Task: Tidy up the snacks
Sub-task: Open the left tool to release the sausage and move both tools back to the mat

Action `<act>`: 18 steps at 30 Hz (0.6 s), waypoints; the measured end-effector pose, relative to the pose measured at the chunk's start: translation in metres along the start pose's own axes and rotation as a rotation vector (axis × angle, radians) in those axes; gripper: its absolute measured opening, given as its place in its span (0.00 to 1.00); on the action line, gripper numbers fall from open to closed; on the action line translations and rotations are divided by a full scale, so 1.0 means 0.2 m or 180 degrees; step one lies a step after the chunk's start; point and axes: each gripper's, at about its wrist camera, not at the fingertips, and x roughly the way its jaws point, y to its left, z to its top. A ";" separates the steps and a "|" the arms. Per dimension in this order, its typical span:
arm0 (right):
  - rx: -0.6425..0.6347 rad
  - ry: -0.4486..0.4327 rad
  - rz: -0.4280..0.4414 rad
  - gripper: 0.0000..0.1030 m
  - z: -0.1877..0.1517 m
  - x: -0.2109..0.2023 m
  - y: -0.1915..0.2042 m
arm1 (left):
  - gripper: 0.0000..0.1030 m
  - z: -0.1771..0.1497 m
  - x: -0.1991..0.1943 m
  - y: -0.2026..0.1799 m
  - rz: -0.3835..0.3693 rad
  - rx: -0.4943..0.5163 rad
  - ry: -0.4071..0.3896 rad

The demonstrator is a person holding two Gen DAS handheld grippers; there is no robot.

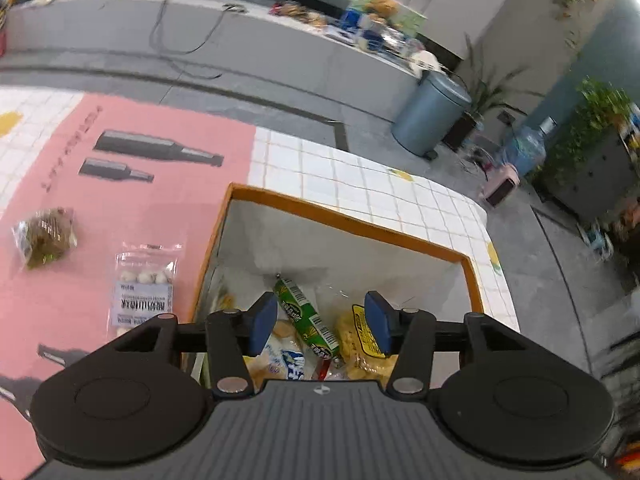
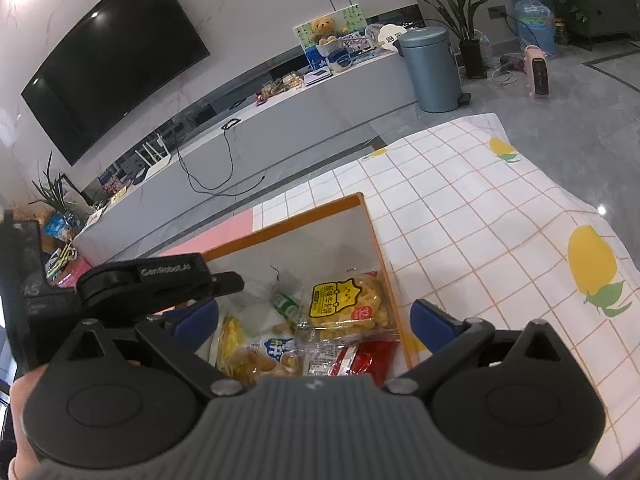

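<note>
An orange-rimmed white box [image 1: 344,220] stands on the table and holds several snack packs. Among them are a green stick pack [image 1: 306,318], a yellow crisps bag [image 2: 346,302], a blue-and-white biscuit pack [image 2: 272,354] and a red packet [image 2: 366,358]. My left gripper [image 1: 320,324] hangs open over the box with the green pack lying below its jaws. My right gripper [image 2: 316,318] is open and empty above the box. Two snacks lie on the pink mat left of the box: a clear bag of white candies [image 1: 145,288] and a brown-green packet [image 1: 45,236].
The table carries a white checked cloth with lemon prints [image 2: 500,216] and a pink bottle-print mat [image 1: 120,168]. The left gripper's body [image 2: 160,280] shows in the right wrist view beside the box. A grey bin [image 2: 434,68], a TV bench and plants stand beyond.
</note>
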 end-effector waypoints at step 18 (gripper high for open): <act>-0.0168 -0.0146 -0.0160 0.93 0.00 -0.02 0.14 | 0.57 -0.09 -0.44 0.02 0.0092 0.0714 -0.0262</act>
